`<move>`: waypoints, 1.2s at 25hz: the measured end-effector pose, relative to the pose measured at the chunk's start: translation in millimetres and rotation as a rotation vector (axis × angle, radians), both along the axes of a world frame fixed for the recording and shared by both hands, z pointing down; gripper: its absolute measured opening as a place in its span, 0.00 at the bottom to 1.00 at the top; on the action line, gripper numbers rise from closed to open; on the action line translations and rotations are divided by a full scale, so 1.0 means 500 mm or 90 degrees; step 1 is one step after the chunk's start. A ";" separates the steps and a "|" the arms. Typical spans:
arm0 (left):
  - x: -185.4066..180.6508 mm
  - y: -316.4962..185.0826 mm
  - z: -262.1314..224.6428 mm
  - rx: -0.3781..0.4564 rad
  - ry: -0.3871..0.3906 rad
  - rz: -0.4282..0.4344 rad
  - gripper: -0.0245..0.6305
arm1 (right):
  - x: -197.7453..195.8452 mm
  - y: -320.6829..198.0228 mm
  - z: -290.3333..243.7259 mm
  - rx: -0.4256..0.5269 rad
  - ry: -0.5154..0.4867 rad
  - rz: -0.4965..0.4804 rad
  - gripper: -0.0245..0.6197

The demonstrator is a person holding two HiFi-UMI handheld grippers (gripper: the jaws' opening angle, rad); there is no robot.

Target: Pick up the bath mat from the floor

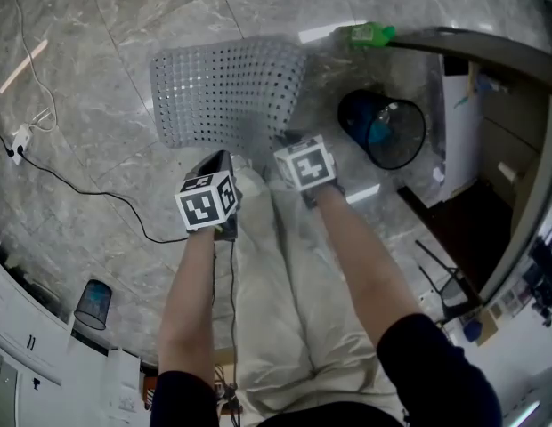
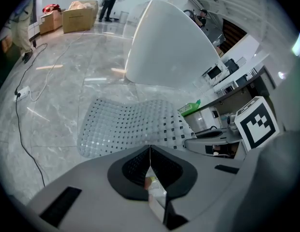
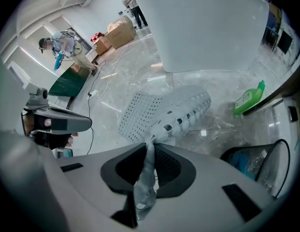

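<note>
A clear grey bath mat (image 1: 227,92) full of small holes hangs lifted off the marble floor, its near edge held up. My left gripper (image 1: 224,169) is shut on the mat's near left edge; in the left gripper view the mat (image 2: 130,124) spreads away from the closed jaws (image 2: 150,153). My right gripper (image 1: 289,146) is shut on the near right edge, where a fold of mat (image 3: 162,115) is pinched between its pads (image 3: 149,151).
A black bin (image 1: 383,130) with blue contents stands right of the mat, and a green bottle (image 1: 369,34) lies beyond it. A black cable (image 1: 89,189) and a white power strip (image 1: 18,140) lie on the floor at left. A white tub (image 2: 164,47) stands behind.
</note>
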State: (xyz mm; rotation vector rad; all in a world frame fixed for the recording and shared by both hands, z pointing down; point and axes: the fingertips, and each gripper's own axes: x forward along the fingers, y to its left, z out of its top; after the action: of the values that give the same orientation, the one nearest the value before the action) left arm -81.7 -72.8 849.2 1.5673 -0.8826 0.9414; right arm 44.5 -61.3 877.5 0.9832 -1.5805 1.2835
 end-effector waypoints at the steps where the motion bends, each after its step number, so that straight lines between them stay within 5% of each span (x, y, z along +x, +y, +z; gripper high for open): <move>1: 0.001 0.002 -0.011 0.001 0.000 -0.002 0.04 | 0.001 0.002 -0.014 -0.001 -0.001 -0.001 0.12; 30: 0.025 0.062 -0.288 0.020 -0.007 -0.024 0.04 | 0.036 0.023 -0.330 0.047 -0.005 0.000 0.12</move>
State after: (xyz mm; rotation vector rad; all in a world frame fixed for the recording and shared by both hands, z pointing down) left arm -68.9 -41.8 705.0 1.5679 -0.9347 0.9137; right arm 62.7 -49.9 712.6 1.0250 -1.6441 1.2384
